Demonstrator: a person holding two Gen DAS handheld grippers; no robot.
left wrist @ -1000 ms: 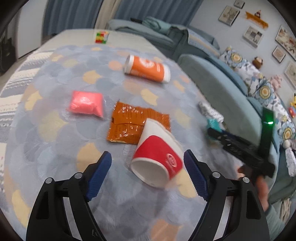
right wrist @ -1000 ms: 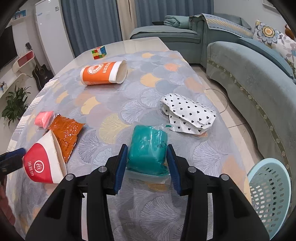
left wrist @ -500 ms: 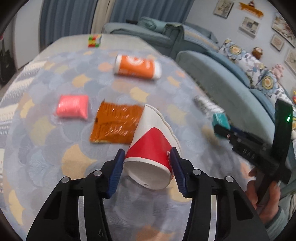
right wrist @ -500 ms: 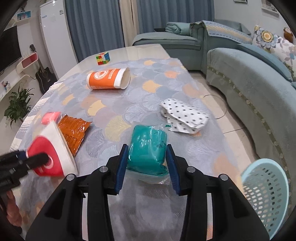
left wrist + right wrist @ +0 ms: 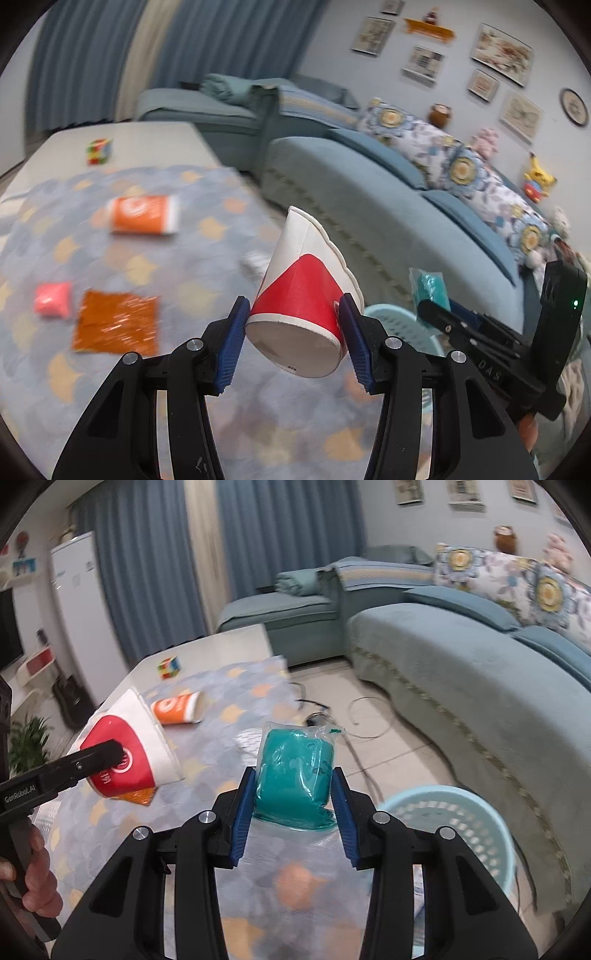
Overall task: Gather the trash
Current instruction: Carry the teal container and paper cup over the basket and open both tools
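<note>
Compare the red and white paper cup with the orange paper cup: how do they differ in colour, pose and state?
The red and white paper cup is held off the table between the left gripper's pads, its base toward the camera; the orange paper cup lies on its side on the tablecloth, untouched. The first has a red band below white; the second is orange with a white rim end. Both are tapered paper cups.

Basket (image 5: 448,825) mouth open from above, right of table | sofa (image 5: 480,672) walls far side | floor cable (image 5: 364,734) lies between | orange cup (image 5: 142,215), wrapper (image 5: 116,322) occupy tabletop left
</note>
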